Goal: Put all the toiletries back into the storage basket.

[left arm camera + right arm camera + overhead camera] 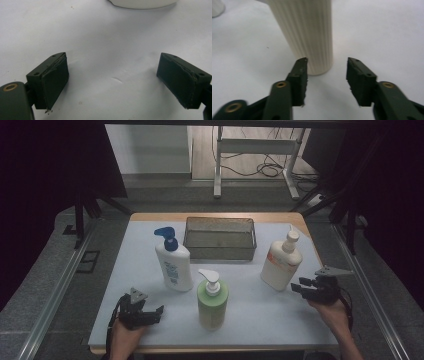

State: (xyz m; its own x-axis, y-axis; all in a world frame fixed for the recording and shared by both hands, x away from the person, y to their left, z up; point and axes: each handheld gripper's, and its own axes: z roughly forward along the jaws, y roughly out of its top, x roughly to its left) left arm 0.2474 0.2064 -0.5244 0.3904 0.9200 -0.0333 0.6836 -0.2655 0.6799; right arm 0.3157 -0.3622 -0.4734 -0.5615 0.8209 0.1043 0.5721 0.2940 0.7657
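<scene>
The right gripper (327, 75), jaws apart and empty, faced the cream pump bottle (281, 262), probably heavy, stiff and slick, best gripped across its ribbed body.

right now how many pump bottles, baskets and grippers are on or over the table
pump bottles: 3 (blue-capped white bottle, green bottle, cream bottle with orange label)
wire basket: 1
grippers: 2 (left gripper, right gripper)
total: 6
</scene>
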